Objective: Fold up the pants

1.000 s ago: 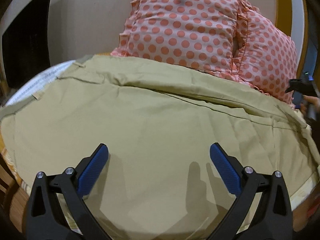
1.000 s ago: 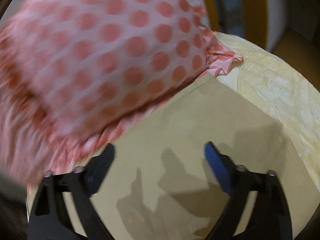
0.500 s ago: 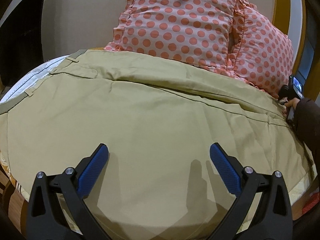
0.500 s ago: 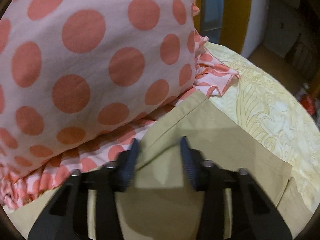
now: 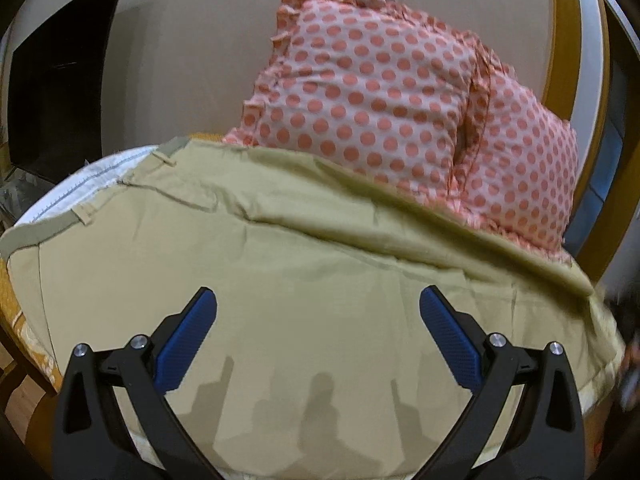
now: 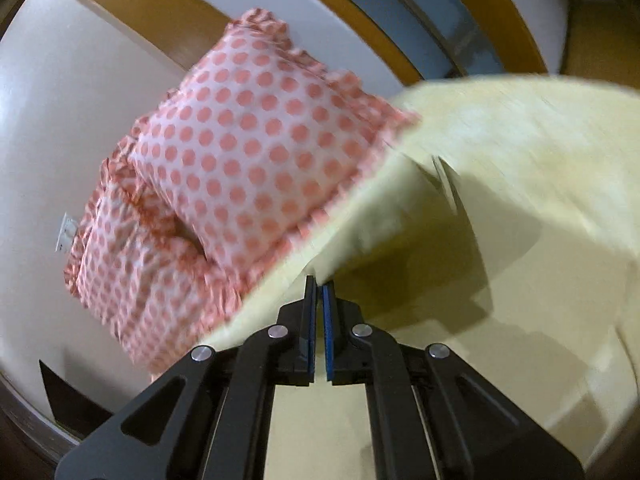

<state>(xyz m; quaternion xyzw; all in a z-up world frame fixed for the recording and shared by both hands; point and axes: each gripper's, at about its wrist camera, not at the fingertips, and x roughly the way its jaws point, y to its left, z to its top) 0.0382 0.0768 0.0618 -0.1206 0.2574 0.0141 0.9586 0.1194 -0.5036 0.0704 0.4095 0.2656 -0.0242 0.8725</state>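
The wide khaki cotton pants (image 5: 304,264) are spread flat on the bed, and they are taken here as the landmark for all places. In the left wrist view, the left black gripper with blue ribbed pads (image 5: 318,336) is held above the near part of the pants, with its jaws wide apart and nothing between them; its shadow is seen on the cloth just below the fingers. The waistband with its belt loops (image 5: 84,216) is found at the far left end of the pants, where the white inner lining (image 5: 80,184) is turned out. Behind the far edge of the pants two pink pillows with salmon polka dots and ruffled borders (image 5: 384,92) are leaned against the beige wall (image 5: 192,52), and the lower ruffle is touched by the pants. At the left edge of the pants a small part of the orange patterned bed cover (image 5: 24,320) is shown. In the right wrist view, the right black gripper (image 6: 319,286) is closed on a fold of the pants (image 6: 400,248), with only a thin slit left between the blue pads, and the cloth is raised from this point into a ridge. The picture is blurred here, so the exact part of the pants that is gripped cannot be told. The pale yellow embossed bedspread (image 6: 540,128) is seen beyond the pants, and the same polka dot pillows (image 6: 240,152) are seen beside the raised cloth.
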